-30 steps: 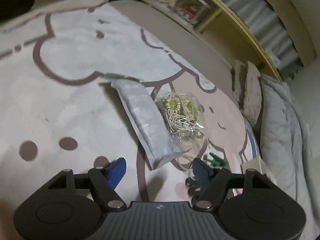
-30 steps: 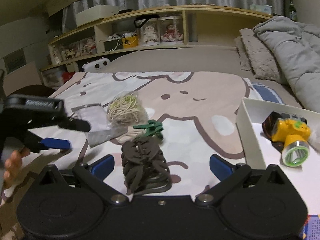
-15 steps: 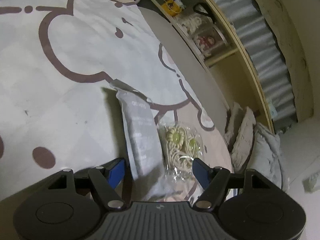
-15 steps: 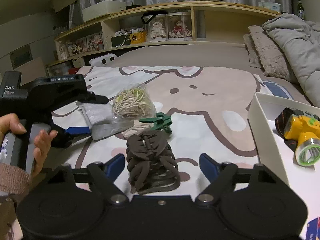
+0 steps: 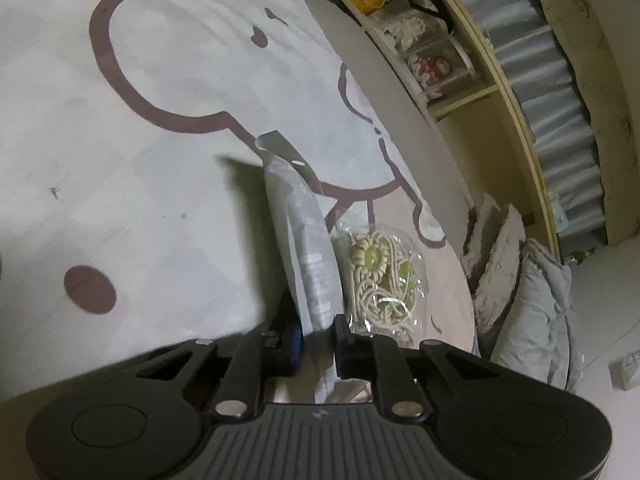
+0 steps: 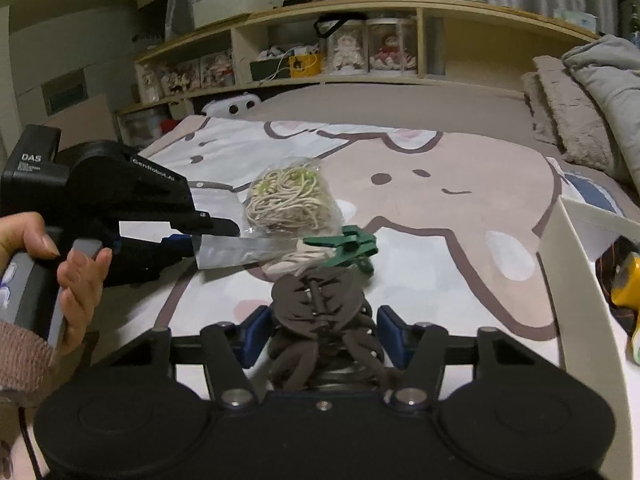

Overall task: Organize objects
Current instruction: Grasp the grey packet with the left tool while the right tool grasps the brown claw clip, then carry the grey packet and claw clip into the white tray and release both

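Observation:
My left gripper [image 5: 318, 336] is shut on the near end of a silver-grey pouch [image 5: 308, 240]. In the right wrist view the left gripper [image 6: 218, 232] holds that pouch [image 6: 240, 252] level, just above the cartoon bedspread. A dark brown pile of looped bands [image 6: 320, 320] sits between the fingers of my right gripper [image 6: 323, 332]. Its jaws are closing, and the blue pads [image 6: 256, 332] are just reaching the pile's sides without squeezing it. A clear bag of cream cords [image 6: 288, 200] and a green clip [image 6: 348, 246] lie just beyond the pile.
A white tray [image 6: 576, 280] at the right holds a yellow headlamp [image 6: 626, 284]. Pillows [image 6: 568, 120] and a grey blanket [image 6: 608, 76] are piled at the far right. A wooden shelf [image 6: 360, 12] with jars and boxes runs behind the bed. A hand [image 6: 76, 264] grips the left tool.
The left jaws have closed on the pouch's near end and the tool has rolled. The right jaws have narrowed from wide open to the sides of the brown pile.

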